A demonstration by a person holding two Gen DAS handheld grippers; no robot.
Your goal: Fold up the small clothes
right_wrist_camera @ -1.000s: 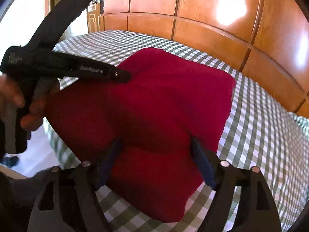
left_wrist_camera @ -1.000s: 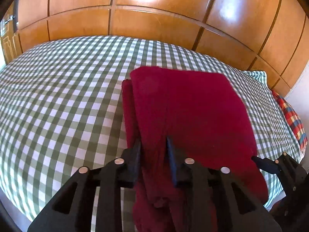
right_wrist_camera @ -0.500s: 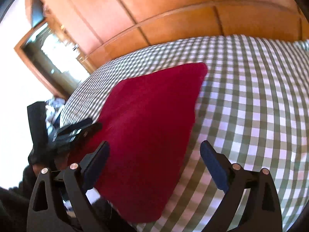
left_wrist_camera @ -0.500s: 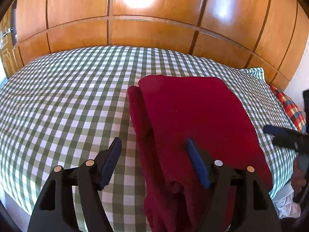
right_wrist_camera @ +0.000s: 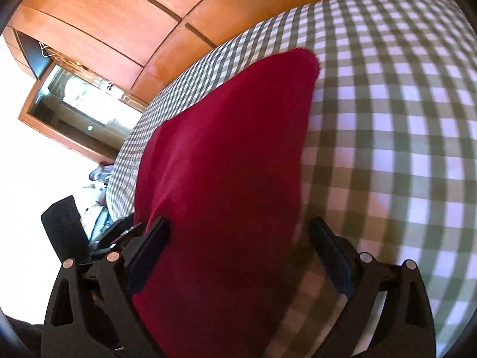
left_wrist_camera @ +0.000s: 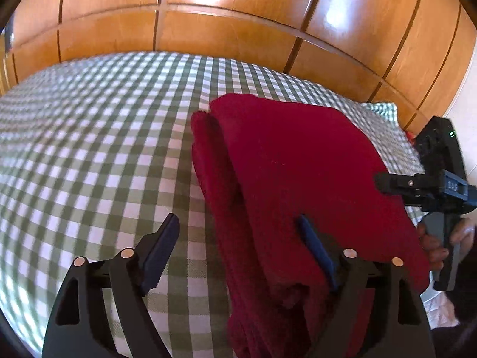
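**Operator:** Since a second ago my left gripper has let go. It was pinched on the near end of the folded dark-red knitted garment; its jaws have just been opening and now stand wide, one finger over the checked cloth, the other over the red fabric, neither pressing. My right gripper has rolled and swung round to the garment's right edge, and its jaws have been opening too; they are spread wide, the red cloth between them but not clamped.

**Observer:** Where does the garment lie?

**Operator:** On the green-and-white checked bedspread, right of the bed's middle in the left wrist view, folded lengthwise, with a narrower strip showing along its left side. Its near end seems to droop over the bed's edge.

**Observer:** What worries you?

**Operator:** That hanging end. I judge its weight could drag the fold open or pull the piece off the bed now nothing holds it. A finger closing on only the top layer would peel it and spoil the fold. The two grippers are also near each other at that end, so they might knock together.

**Observer:** Room to work?

**Operator:** Plenty of bare bedspread to the left and beyond. To the right the edge is near, and the glossy brown wooden panelled wall bounds the far side.
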